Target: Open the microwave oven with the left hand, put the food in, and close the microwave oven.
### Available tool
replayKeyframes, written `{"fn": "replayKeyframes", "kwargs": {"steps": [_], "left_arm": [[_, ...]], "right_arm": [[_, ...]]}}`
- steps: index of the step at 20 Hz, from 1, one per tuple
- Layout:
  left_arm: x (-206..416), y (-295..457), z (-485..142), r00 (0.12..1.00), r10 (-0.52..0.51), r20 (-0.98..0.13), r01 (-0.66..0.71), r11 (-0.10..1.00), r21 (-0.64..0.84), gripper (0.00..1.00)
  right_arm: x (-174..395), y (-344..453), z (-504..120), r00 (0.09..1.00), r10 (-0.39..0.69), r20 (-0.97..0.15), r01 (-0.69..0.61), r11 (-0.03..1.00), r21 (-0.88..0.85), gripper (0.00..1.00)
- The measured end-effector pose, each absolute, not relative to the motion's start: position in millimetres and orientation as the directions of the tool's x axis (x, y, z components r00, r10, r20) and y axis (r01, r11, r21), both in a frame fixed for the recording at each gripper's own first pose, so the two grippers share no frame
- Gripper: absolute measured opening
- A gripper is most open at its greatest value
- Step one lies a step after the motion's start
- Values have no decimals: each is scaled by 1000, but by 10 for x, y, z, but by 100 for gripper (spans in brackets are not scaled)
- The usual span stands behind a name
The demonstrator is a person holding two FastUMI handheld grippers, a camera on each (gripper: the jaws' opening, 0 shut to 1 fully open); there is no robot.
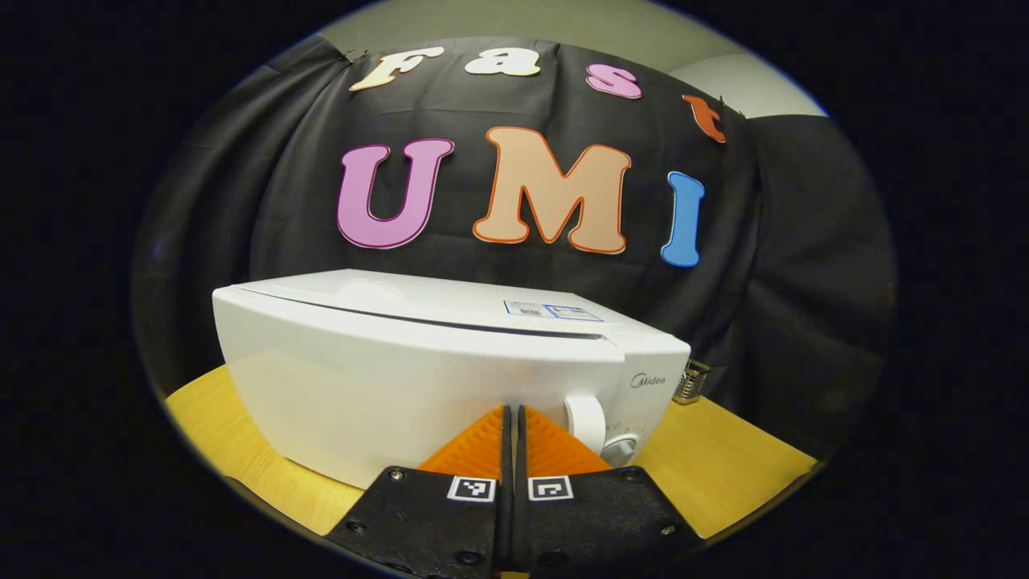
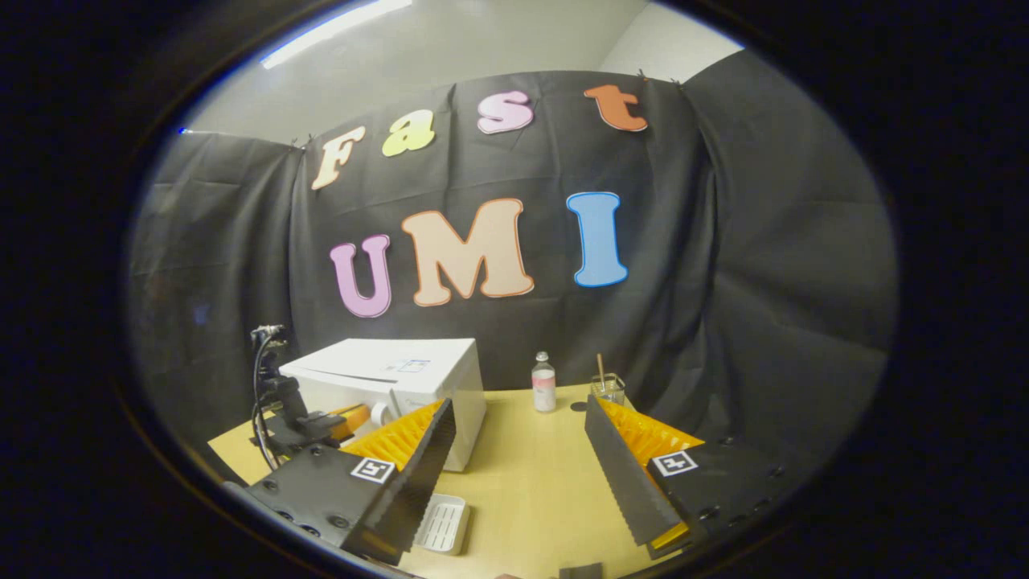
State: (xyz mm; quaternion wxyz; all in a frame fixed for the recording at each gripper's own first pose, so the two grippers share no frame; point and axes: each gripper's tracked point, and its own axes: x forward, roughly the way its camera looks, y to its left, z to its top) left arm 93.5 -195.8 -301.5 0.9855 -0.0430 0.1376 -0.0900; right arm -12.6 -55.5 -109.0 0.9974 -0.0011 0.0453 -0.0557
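The microwave oven point(image 1: 450, 370) stood on the yellow bench point(image 1: 723, 458) with its door shut, close in front of the left hand-held gripper point(image 1: 511, 418). That gripper's two fingers were pressed together with nothing between them, their tips at the lower front of the oven, just left of the white knobs point(image 1: 587, 422); whether they touched the door could not be told. In the right gripper view the right hand-held gripper point(image 2: 514, 438) hung over the bench with its fingers spread wide and empty, pointed toward the far wall. There the oven point(image 2: 394, 382) sat at the far left, and the left gripper point(image 2: 309, 422) with its cables showed against the oven's front. A small bottle point(image 2: 544, 383) and a glass point(image 2: 608, 388) stood near the far edge, and a white tray point(image 2: 444, 523), partly hidden by a finger, lay near; its contents were hard to make out.
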Motion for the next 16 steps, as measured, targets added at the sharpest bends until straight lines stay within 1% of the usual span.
{"fn": "replayKeyframes", "kwargs": {"steps": [7, 10, 11, 13, 14, 16], "left_arm": [[952, -1935, -3013, 947, -208, -246, 177, 974, -143, 1], [1002, -1942, -3006, 949, -199, -243, 176, 978, -113, 1], [1014, -1913, -3096, 940, -186, -287, 161, 981, -109, 0], [1013, -1988, -3009, 941, -214, -262, 183, 973, -139, 1], [1016, -2008, -2977, 940, -220, -259, 188, 972, -142, 1], [1016, -2007, -3015, 936, -222, -272, 195, 973, -123, 1]], "right_arm": [[-60, -572, -1109, 990, -107, -92, 108, 994, -1, 100], [-63, -527, -1141, 990, -100, -96, 101, 995, 6, 100], [-75, -513, -1148, 991, -98, -97, 98, 995, 4, 100], [-92, -482, -1144, 991, -96, -95, 97, 995, -2, 100], [-104, -451, -1152, 991, -92, -95, 92, 996, -6, 92], [-122, -402, -1149, 992, -82, -95, 82, 997, -6, 92]]}}
